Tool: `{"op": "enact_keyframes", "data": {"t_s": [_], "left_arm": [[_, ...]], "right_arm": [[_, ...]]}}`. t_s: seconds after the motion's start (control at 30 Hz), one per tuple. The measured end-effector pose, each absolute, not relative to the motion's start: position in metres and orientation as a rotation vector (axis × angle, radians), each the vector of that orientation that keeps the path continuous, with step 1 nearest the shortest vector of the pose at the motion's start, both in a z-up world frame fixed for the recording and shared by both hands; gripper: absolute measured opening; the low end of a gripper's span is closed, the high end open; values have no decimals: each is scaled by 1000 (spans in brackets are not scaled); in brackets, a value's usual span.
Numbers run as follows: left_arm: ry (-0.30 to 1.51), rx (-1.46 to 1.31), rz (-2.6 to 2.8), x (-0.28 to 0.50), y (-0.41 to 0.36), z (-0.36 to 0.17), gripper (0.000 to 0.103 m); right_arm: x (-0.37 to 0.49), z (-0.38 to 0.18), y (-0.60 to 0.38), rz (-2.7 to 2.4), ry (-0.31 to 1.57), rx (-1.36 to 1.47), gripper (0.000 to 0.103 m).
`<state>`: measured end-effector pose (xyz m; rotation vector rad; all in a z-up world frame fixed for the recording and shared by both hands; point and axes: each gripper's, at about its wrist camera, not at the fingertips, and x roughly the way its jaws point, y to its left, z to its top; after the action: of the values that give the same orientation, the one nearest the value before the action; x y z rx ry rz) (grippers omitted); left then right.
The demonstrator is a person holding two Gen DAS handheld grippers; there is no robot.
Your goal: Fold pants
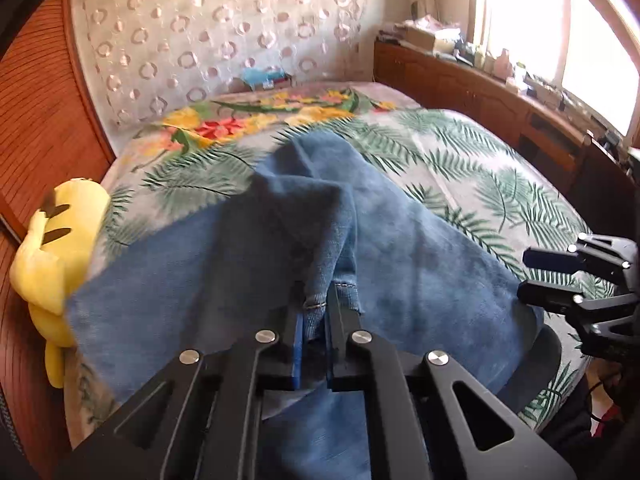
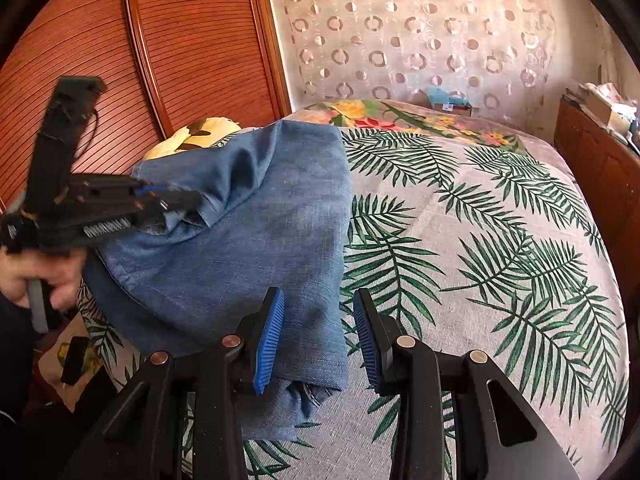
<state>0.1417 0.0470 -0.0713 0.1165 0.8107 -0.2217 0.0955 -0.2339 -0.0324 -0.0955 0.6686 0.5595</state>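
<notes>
A: Bedspread [image 2: 480, 240] with palm print, jeans [image 2: 248, 248] bunched at its left near the yellow plush [image 1: 52, 264]. Your left gripper [image 1: 316, 312] is clamped on a hemmed edge.

B: Right gripper [image 2: 318, 332]?

A: Partly open, holding nothing, straddling the jeans' near edge. Looks like mid-fold; next you'd pinch there, then carry both edges across evenly.

Pants [image 2: 256, 240]: blue denim cloth, matt, visible weave, stitched hem. Bed [image 2: 480, 240] cover: coarse woven cloth, matt, printed with green fronds. Left gripper [image 1: 314, 312] and right gripper [image 2: 318, 312]: matt black plastic links, polished metal pivot pins, blue ribbed pads on the fingers [image 2: 270, 336]. Toy [image 1: 52, 248] at 9 o'clock in the left view: yellow plush, soft nap. Door [image 2: 192, 40] at 11 o'clock in the right view: reddish wood, ribbed slats, semi-gloss. Curtain [image 2: 420, 28]: sheer cloth, shiny ring pattern.
</notes>
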Motion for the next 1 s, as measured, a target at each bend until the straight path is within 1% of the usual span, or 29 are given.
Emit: {"op": "enact_keyframes", "data": {"t_s": [0.23,0.4,0.43,0.47,0.57,0.63,0.77,1.0], "left_arm": [[756,62,-107,150,119,-38,8],[782,82,-50,168,149,-39,8],[790,83,-48,170,152,-42,9],[808,87,-39,172,155,-45,13],[820,96,-2,168,162,-51,29],[820,79,4,162,167,-53,31],[797,27,-34,135,165,-54,31],[824,-35,-183,91,124,-69,31]], "right_arm": [[98,-34,-229,571,668,-98,37],[102,-35,-223,579,671,-103,37],[103,-36,-222,580,672,-105,37],[104,-36,-221,580,673,-107,37],[106,-38,-218,582,676,-106,37],[106,-38,-216,583,677,-108,37],[107,-38,-213,586,676,-111,38],[104,-36,-212,597,669,-115,37]]}}
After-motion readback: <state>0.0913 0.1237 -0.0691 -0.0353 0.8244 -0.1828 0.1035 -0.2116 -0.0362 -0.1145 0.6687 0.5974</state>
